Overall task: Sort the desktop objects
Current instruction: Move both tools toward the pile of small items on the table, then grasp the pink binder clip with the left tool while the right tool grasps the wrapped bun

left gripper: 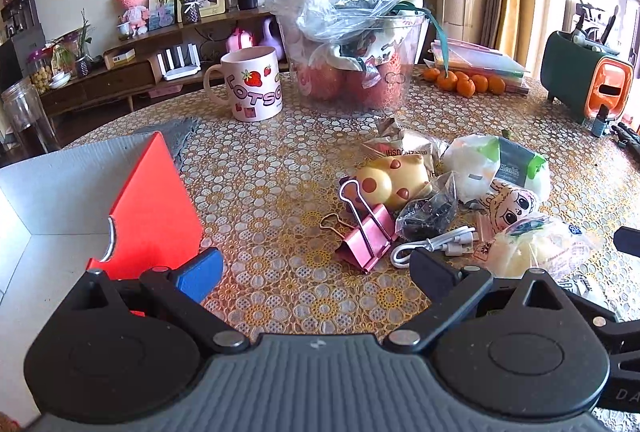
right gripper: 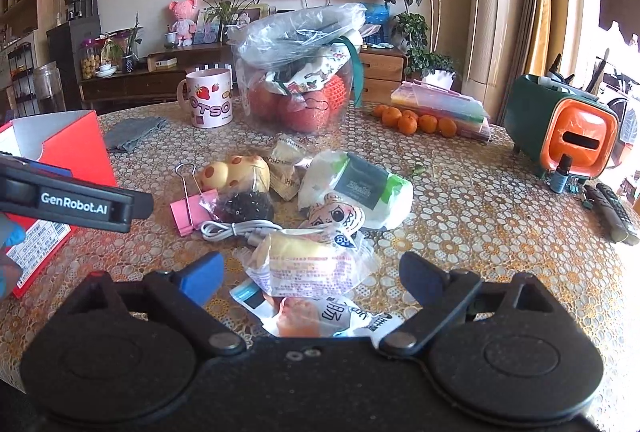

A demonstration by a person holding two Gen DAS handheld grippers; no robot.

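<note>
A pile of small objects lies mid-table: a pink binder clip (left gripper: 366, 238) (right gripper: 188, 211), a white cable (left gripper: 436, 244) (right gripper: 236, 228), a yellow spotted toy (left gripper: 390, 181) (right gripper: 234, 171), a bag of black bits (left gripper: 430, 209) (right gripper: 244, 205), a wrapped yellow snack (left gripper: 536, 252) (right gripper: 308, 264) and a white-green packet (right gripper: 360, 187). A red box (left gripper: 148, 207) (right gripper: 68, 151), open on top, stands at the left. My left gripper (left gripper: 316, 268) is open and empty, just short of the clip. My right gripper (right gripper: 312, 274) is open, its fingers either side of the yellow snack.
A pink strawberry mug (left gripper: 252, 83), a clear bowl of fruit and bags (left gripper: 352, 63), several oranges (left gripper: 464, 81), a green-orange holder (left gripper: 588, 79) and a grey cloth (left gripper: 182, 133) stand further back on the round patterned table (left gripper: 280, 167). A remote (right gripper: 612, 209) lies at the right edge.
</note>
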